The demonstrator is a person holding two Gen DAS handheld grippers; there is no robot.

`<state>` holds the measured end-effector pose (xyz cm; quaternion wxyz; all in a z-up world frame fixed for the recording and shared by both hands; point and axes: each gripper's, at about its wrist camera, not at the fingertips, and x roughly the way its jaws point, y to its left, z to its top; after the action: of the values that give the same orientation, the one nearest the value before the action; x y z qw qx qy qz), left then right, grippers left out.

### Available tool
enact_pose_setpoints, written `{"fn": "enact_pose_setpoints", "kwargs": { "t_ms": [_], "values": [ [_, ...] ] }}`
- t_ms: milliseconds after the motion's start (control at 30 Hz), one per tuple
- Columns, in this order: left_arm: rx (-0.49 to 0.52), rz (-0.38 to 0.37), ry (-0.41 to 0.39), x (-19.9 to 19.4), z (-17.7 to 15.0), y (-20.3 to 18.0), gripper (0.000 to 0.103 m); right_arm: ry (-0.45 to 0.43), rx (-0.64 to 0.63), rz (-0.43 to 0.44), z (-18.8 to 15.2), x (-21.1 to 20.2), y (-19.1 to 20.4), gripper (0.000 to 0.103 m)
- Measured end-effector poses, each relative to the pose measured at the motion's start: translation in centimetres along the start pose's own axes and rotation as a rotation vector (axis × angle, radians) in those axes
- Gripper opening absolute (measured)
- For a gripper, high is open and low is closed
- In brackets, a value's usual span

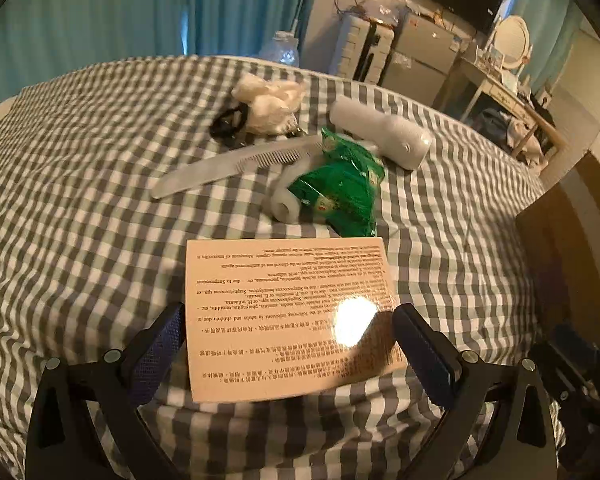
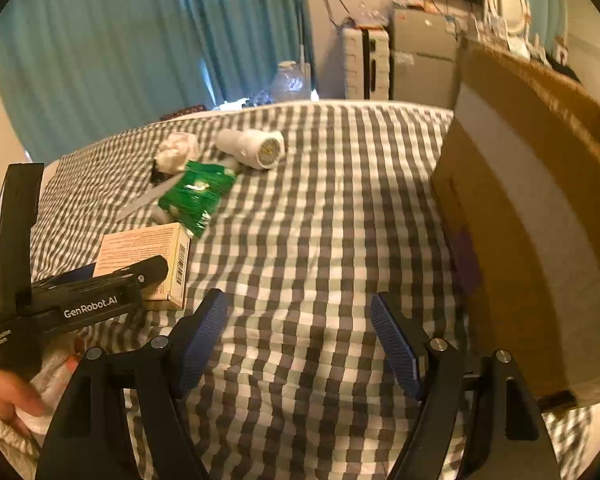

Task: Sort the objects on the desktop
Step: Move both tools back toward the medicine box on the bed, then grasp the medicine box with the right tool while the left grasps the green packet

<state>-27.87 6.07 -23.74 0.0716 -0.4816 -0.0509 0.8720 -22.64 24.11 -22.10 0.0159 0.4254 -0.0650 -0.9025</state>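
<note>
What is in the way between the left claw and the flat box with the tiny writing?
Nothing visible. The left claw is open, its fingers on either side of the flat beige printed cardboard box on the grey-and-white checked cloth.

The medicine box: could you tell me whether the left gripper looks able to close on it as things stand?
Probably yes. The left gripper is open with one finger on each side of the medicine box, and nothing lies between them. The green packet sits just beyond the box's far edge, clear of the fingers.
</note>
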Motion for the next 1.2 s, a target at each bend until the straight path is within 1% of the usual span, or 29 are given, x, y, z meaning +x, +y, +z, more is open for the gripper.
{"fn": "enact_pose_setpoints", "kwargs": {
  "t_ms": [67, 100, 133, 233, 267, 333, 400, 433, 533, 600, 667, 700, 733, 767, 833, 867, 900, 933, 967, 1000, 1033, 1067, 1100, 1133, 1167, 1200],
  "values": [
    [-0.008, -0.002, -0.005, 0.4, 0.0, 0.3, 0.103, 0.011, 0.021, -0.003, -0.1, 0.4, -0.4, 0.074],
    [-0.013, -0.008, 0.005, 0.5, 0.0, 0.4, 0.103, 0.018, 0.026, 0.01, -0.1, 0.6, -0.4, 0.074],
    [-0.026, -0.024, 0.025, 0.6, 0.1, 0.7, 0.103, 0.029, 0.026, 0.033, -0.1, 0.9, -0.4, 0.074],
    [-0.06, -0.07, 0.117, 1.0, 0.8, 2.3, 0.103, 0.057, 0.003, 0.078, 0.3, 1.7, 0.4, 0.074],
    [-0.064, -0.063, 0.121, 0.6, 1.1, 3.0, 0.103, 0.059, 0.002, 0.095, 0.6, 2.0, 0.7, 0.074],
    [-0.055, 0.006, 0.098, -0.3, 1.8, 4.3, 0.103, 0.058, 0.004, 0.149, 1.2, 2.6, 1.7, 0.074],
    [-0.039, 0.083, 0.075, -0.9, 2.1, 5.5, 0.103, 0.066, -0.005, 0.22, 1.7, 3.5, 3.0, 0.074],
    [-0.031, 0.108, 0.073, -0.8, 2.1, 6.1, 0.103, 0.078, -0.013, 0.251, 2.0, 4.2, 3.9, 0.074],
    [-0.034, 0.1, 0.079, -0.5, 1.8, 6.8, 0.103, 0.126, -0.03, 0.313, 2.6, 6.7, 5.9, 0.074],
    [-0.006, 0.136, 0.079, -0.7, 1.8, 6.8, 0.103, 0.157, -0.02, 0.322, 2.7, 8.3, 6.7, 0.074],
    [0.075, 0.211, 0.052, -1.1, 1.7, 6.7, 0.103, 0.191, 0.007, 0.369, 2.6, 9.3, 7.0, 0.074],
    [0.108, 0.26, 0.033, -1.2, 1.7, 6.7, 0.103, 0.212, 0.016, 0.396, 2.5, 9.9, 7.4, 0.074],
    [0.122, 0.306, 0.019, -1.2, 1.7, 6.9, 0.103, 0.223, 0.012, 0.415, 2.3, 10.2, 7.8, 0.074],
    [0.117, 0.318, 0.02, -1.0, 1.6, 7.1, 0.103, 0.23, 0.009, 0.432, 2.0, 10.4, 8.2, 0.074],
    [0.053, 0.28, 0.036, -0.7, 1.6, 8.3, 0.103, 0.264, 0.027, 0.469, 1.9, 11.0, 8.9, 0.069],
    [0.014, 0.254, 0.04, -0.7, 1.6, 8.9, 0.103, 0.278, 0.048, 0.491, 2.1, 11.1, 8.8, 0.064],
    [-0.017, 0.237, 0.049, -0.6, 1.6, 9.4, 0.103, 0.29, 0.074, 0.527, 2.2, 11.2, 8.8, 0.054],
    [-0.027, 0.246, 0.051, -0.6, 1.4, 9.6, 0.103, 0.294, 0.104, 0.563, 2.3, 11.1, 8.7, 0.045],
    [-0.012, 0.27, 0.043, -0.6, 1.4, 9.6, 0.103, 0.301, 0.137, 0.619, 2.3, 10.9, 8.9, 0.038],
    [0.001, 0.304, 0.036, -0.7, 1.4, 9.6, 0.103, 0.291, 0.159, 0.647, 2.3, 10.5, 9.0, 0.033],
    [0.017, 0.318, 0.044, -0.5, 1.3, 9.5, 0.103, 0.273, 0.162, 0.653, 2.3, 9.9, 9.2, 0.03],
    [0.017, 0.299, 0.047, -0.4, 1.3, 9.5, 0.103, 0.259, 0.152, 0.631, 2.4, 9.4, 9.4, 0.029],
    [-0.004, 0.261, 0.042, -0.5, 1.2, 9.7, 0.103, 0.228, 0.138, 0.597, 2.4, 8.5, 9.5, 0.029],
    [-0.023, 0.22, 0.041, -0.5, 1.2, 9.7, 0.103, 0.179, 0.121, 0.555, 2.5, 7.0, 9.4, 0.029],
    [-0.029, 0.194, 0.039, -0.6, 1.3, 9.3, 0.103, 0.129, 0.093, 0.491, 2.7, 5.5, 9.3, 0.029],
    [-0.025, 0.175, 0.028, -0.7, 1.2, 8.9, 0.103, 0.068, 0.043, 0.387, 2.8, 3.6, 9.0, 0.029]
  ]
}}
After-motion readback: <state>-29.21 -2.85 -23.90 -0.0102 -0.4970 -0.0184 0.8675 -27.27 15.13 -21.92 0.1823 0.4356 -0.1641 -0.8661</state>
